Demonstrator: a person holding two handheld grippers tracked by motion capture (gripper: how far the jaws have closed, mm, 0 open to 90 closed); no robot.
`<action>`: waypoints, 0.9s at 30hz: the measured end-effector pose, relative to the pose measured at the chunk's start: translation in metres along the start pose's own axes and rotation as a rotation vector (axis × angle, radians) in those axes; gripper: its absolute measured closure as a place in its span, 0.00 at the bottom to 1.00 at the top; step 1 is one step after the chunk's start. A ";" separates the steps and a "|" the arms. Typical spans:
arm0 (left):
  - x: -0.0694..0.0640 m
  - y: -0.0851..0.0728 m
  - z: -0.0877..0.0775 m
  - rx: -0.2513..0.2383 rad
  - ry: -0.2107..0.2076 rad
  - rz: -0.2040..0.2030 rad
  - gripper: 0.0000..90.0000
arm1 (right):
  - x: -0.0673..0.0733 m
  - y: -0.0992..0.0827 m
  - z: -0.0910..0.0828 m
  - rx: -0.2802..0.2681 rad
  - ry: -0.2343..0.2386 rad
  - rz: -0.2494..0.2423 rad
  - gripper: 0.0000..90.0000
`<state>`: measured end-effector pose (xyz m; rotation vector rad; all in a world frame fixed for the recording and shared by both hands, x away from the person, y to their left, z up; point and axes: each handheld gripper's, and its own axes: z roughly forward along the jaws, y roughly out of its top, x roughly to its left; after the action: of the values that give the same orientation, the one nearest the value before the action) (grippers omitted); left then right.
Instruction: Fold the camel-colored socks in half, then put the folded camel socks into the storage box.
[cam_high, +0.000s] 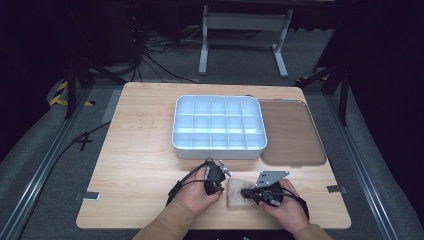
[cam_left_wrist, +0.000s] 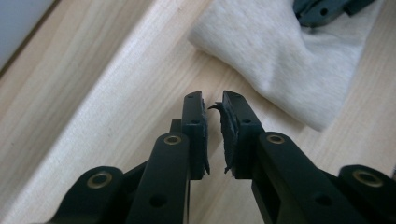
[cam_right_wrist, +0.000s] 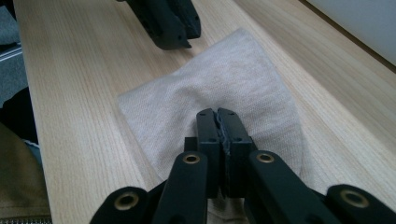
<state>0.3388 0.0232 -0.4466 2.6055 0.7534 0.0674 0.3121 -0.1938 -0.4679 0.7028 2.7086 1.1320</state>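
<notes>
Both grippers at a beige cloth on the wooden table, near the table's front edge.

The beige cloth (cam_high: 236, 193) lies flat on the wooden table (cam_high: 140, 150), in front of the white compartment tray (cam_high: 218, 127) and well apart from it. The right gripper (cam_right_wrist: 217, 112) rests on the cloth with its jaws pressed together; whether fabric is pinched between them cannot be told. The left gripper (cam_left_wrist: 213, 100) sits just beside the cloth's edge over bare wood, jaws nearly together with a narrow gap, nothing between them. A brown lid (cam_high: 291, 132) lies to the right of the tray.
</notes>
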 end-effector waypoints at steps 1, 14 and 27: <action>0.000 0.001 0.002 0.004 0.007 0.006 0.90 | 0.000 0.000 0.000 0.003 0.000 -0.004 0.99; -0.007 0.007 0.008 0.003 -0.010 0.017 0.90 | 0.001 0.000 0.000 0.001 -0.006 -0.030 0.99; -0.011 0.012 0.002 -0.075 -0.077 0.018 0.90 | 0.000 -0.002 0.000 -0.010 0.000 -0.021 0.99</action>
<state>0.3354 0.0077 -0.4427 2.5285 0.6872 0.0005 0.3116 -0.1945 -0.4692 0.6718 2.7016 1.1408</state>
